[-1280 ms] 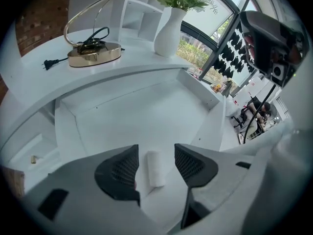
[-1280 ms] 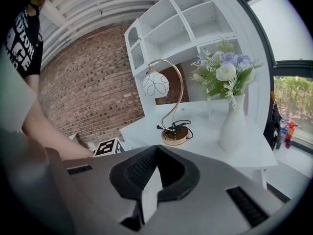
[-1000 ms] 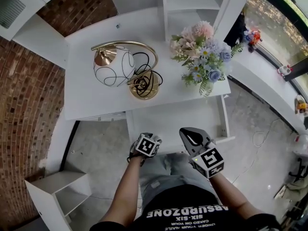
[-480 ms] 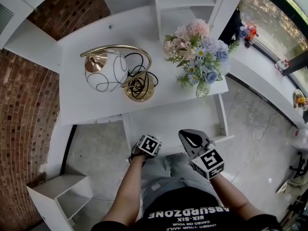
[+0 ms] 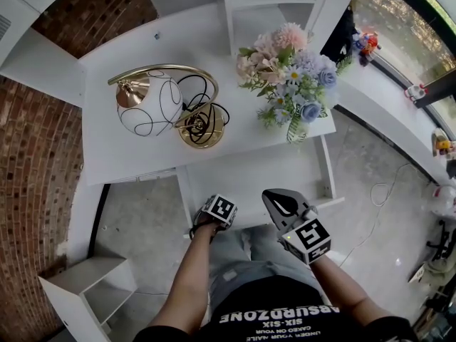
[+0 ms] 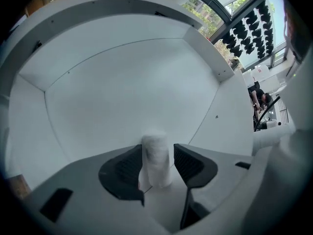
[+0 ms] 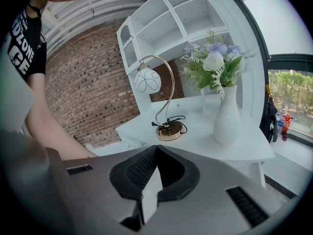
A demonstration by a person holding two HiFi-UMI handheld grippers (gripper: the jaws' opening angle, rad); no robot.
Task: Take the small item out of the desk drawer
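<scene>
My left gripper [image 6: 157,150] clamps a small white cylinder [image 6: 155,163] inside the white drawer [image 6: 122,82]. My right gripper [image 7: 156,150], at its three o'clock, is closed and empty.

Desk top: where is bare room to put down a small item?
Bare: the front strip of the desk top, before the lamp and its cable; the left edge beside the lamp; the open drawer floor. Crowded: between the lamp base and the flower vase. The left hand-held gripper holds the white roll.
</scene>
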